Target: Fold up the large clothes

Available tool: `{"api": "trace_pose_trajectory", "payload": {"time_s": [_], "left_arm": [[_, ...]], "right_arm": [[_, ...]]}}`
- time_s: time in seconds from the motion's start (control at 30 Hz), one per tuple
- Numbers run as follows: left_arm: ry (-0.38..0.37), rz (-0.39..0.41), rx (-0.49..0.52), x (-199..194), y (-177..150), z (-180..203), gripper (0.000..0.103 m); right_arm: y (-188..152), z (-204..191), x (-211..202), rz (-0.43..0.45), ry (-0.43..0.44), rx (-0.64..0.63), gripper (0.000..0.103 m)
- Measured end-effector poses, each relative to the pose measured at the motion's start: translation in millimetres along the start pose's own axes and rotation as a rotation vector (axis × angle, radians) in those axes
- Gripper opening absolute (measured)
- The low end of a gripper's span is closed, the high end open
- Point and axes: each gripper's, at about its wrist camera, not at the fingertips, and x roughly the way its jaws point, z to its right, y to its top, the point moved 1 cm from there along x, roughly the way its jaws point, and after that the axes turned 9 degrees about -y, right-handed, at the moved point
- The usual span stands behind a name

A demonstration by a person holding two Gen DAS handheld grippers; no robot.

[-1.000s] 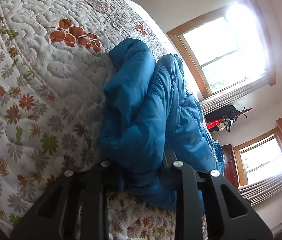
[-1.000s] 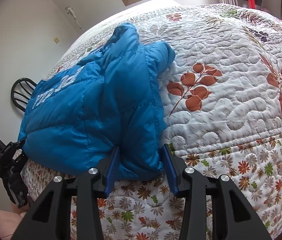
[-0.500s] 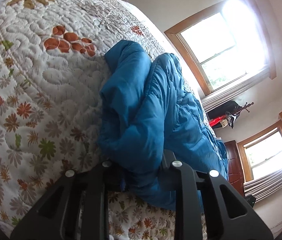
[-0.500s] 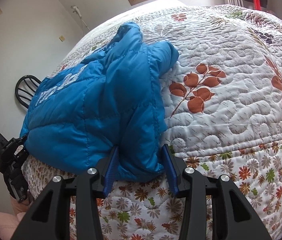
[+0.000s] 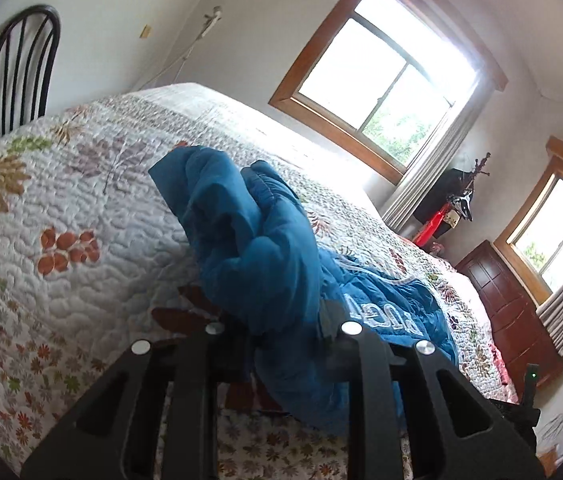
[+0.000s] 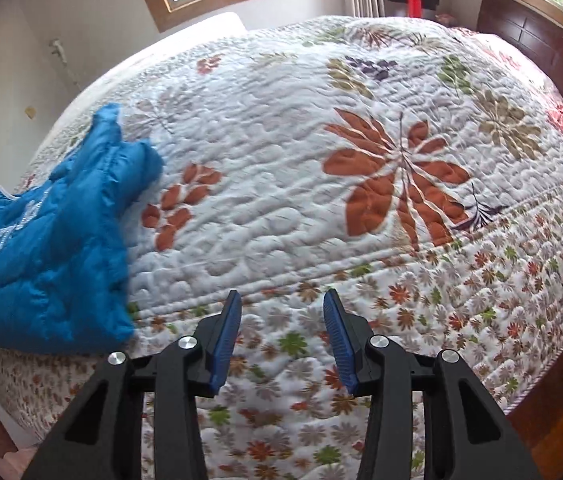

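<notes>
The left gripper [image 5: 281,340] pinches a bunched fold of the puffy blue quilted jacket [image 5: 257,248], its jaws closed on the fabric. The right gripper [image 6: 283,328] holds nothing, its ribbed blue pads [image 6: 227,336] spread apart over the bed's edge. The jacket lies at nine o'clock on the stitched floral bedspread [image 6: 301,168].
</notes>
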Motion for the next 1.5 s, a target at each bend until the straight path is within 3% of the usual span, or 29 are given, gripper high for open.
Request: {"api": "trace_pose_trajectory", "payload": {"time_s": [0.13,0.4,0.5,0.63,0.7,0.83,1.0,1.2,1.23,1.3,1.37,1.5], "left_arm": [[-0.017,-0.004,0.146,10.9,4.4,51.8,0.020],[-0.161,-0.121,0.376,56.7,-12.2,156.6,0.022],[-0.207,-0.219,0.446,92.1,-35.2,179.7,0.027],[-0.257,-0.446,0.394,156.0,-69.4,171.3,0.033],[-0.262,-0.485,0.379,175.5,-84.0,161.1,0.035],[-0.261,-0.489,0.394,181.8,-95.8,151.7,0.035],[-0.272,-0.491,0.371,171.2,-88.6,147.2,0.036],[-0.289,-0.475,0.322,121.6,-74.0,158.1,0.049],[-0.274,-0.454,0.325,108.9,-68.8,158.1,0.049],[-0.158,-0.374,0.376,86.1,-56.0,162.4,0.053],[-0.063,-0.312,0.385,73.1,-44.0,160.5,0.059],[0.032,-0.289,0.358,69.7,-30.2,146.4,0.060]], "right_arm": [[-5.3,2.7,4.7,0.000,-0.030,-0.014,0.044],[-3.0,-7.1,6.4,0.004,-0.078,-0.032,0.044],[-3.2,-8.4,6.0,0.005,-0.090,-0.028,0.044],[-4.1,-10.3,5.4,0.007,-0.100,-0.025,0.045],[-4.3,-11.3,6.0,0.006,-0.104,-0.028,0.046],[-3.4,-12.0,7.7,-0.002,-0.106,-0.027,0.046],[-2.9,-13.7,6.9,-0.007,-0.116,-0.021,0.047],[-6.8,-28.7,-14.3,0.007,-0.090,-0.033,0.047],[-6.2,-36.9,-23.8,0.027,-0.092,-0.052,0.047],[-2.3,-57.0,-50.5,0.076,-0.072,-0.093,0.048],[3.4,-78.4,-79.5,0.114,-0.005,-0.121,0.056],[8.5,-130.3,-119.9,0.203,0.001,-0.217,0.065]]}}
